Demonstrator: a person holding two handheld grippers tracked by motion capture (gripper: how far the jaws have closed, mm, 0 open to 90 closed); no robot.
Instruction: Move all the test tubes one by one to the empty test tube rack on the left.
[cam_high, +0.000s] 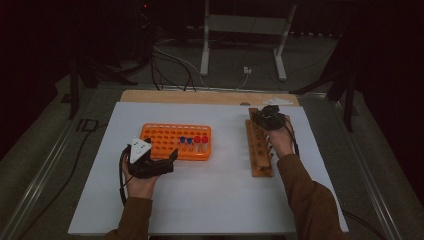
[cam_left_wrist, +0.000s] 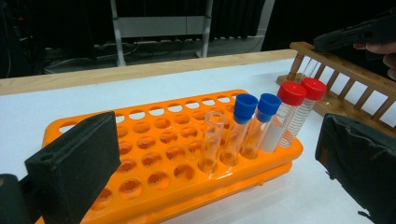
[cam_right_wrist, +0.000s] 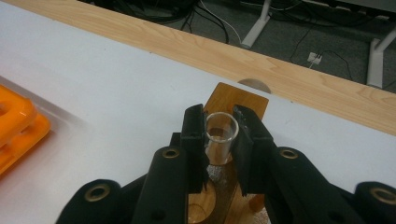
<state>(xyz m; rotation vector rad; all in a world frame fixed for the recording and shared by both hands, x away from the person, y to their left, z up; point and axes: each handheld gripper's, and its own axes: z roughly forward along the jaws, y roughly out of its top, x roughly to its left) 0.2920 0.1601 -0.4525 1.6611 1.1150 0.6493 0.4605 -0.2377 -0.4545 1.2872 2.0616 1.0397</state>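
Note:
My right gripper (cam_right_wrist: 219, 135) is shut on a clear uncapped glass tube (cam_right_wrist: 220, 140) that stands upright in the far end of the wooden rack (cam_right_wrist: 236, 100); from above that gripper (cam_high: 267, 119) sits over the rack's (cam_high: 260, 157) far end. An orange tube rack (cam_left_wrist: 159, 154) holds two blue-capped tubes (cam_left_wrist: 250, 123), two red-capped tubes (cam_left_wrist: 299, 112) and one clear uncapped tube (cam_left_wrist: 210, 142) along its near right side. My left gripper (cam_left_wrist: 219, 177) stands open just in front of the orange rack (cam_high: 165, 141), its jaws wide apart with nothing between them; seen from above, the left gripper (cam_high: 162, 162) is at that rack's near edge.
A white mat (cam_high: 200, 195) covers the wooden table (cam_high: 200, 96). Beyond the far edge stand metal desk legs (cam_high: 205, 50) and loose cables (cam_high: 170, 70) on the floor. A small white scrap (cam_high: 277, 101) lies at the table's far right.

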